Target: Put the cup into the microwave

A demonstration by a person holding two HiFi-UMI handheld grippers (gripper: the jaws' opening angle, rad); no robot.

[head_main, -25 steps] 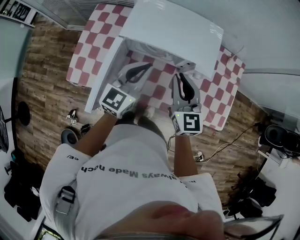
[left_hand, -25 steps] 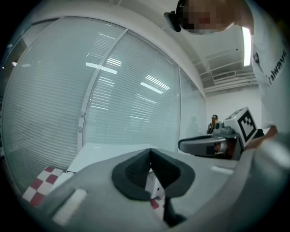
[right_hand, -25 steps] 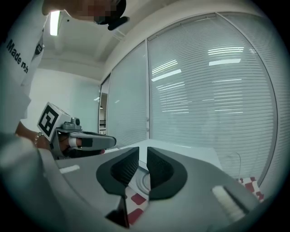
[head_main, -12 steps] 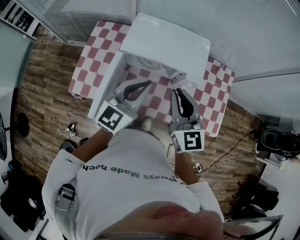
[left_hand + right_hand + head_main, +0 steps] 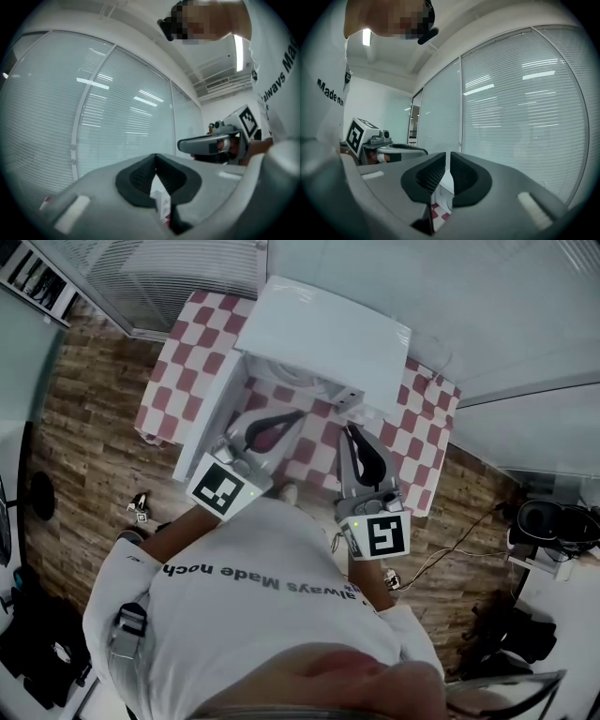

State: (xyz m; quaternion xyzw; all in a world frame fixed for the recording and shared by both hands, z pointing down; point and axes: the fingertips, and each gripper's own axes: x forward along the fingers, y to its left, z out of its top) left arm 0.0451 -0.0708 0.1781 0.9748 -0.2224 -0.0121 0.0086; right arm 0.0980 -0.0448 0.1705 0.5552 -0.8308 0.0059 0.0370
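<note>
You are holding both grippers before the white microwave (image 5: pixel 323 329). Its long side is running across you, with the mouth facing you and the door (image 5: pixel 211 413) swung left. The left gripper (image 5: pixel 155 159) is staying pinched together, empty. The right gripper (image 5: pixel 448 161) has just been closing on nothing. A pale rounded shape (image 5: pixel 281 369) is sitting inside, but you cannot tell whether it is the cup or which way it points.

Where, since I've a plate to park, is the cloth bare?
Bare: the tablecloth left of the microwave door, and the strip right of the microwave. Crowded: before the opening, under the left tongs and the right tongs, which just closed on nothing.
</note>
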